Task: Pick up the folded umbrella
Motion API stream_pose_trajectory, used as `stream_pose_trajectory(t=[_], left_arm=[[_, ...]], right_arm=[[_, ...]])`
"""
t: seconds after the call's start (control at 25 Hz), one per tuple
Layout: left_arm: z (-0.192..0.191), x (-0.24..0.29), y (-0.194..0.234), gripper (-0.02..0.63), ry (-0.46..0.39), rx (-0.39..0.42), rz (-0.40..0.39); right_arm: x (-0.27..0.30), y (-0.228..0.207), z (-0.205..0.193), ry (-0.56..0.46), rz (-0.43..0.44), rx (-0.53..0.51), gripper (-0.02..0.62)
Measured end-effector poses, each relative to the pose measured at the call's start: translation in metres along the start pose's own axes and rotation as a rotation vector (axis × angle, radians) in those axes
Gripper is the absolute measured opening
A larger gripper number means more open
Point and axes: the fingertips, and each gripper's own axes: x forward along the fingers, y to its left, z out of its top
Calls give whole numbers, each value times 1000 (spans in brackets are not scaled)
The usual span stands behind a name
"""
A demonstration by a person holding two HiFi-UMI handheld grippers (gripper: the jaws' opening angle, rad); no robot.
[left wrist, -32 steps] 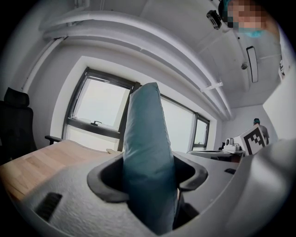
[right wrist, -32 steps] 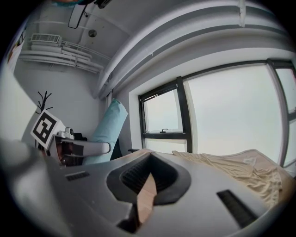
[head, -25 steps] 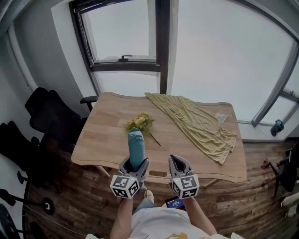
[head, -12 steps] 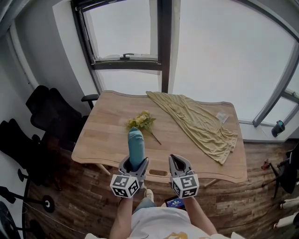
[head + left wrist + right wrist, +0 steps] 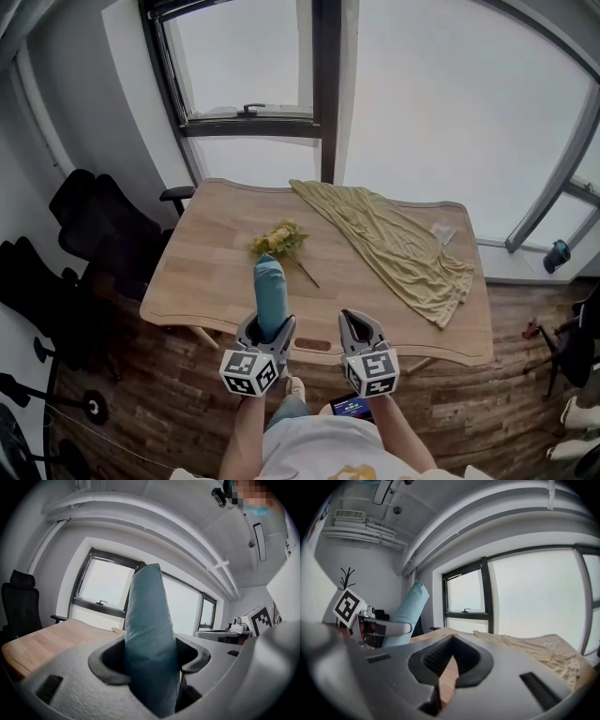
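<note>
Above the near edge of the wooden table [image 5: 211, 258], the left gripper [image 5: 267, 325] is clamping the teal folded umbrella [image 5: 271, 289], apparently lifted clear of the wood. The right gripper [image 5: 361, 325] is idling empty, jaws together. The pickup is looking essentially finished.

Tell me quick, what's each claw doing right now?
Left claw: closed on the umbrella.
Right claw: closed, holding nothing.
</note>
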Motion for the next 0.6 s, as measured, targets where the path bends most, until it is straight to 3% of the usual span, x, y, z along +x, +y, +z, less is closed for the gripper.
stream_pose_trajectory(t=[0.6], left_arm=[[-9,-10,2,288,10,-13,25]], right_arm=[[-3,4,-9,26,16,-9,11]])
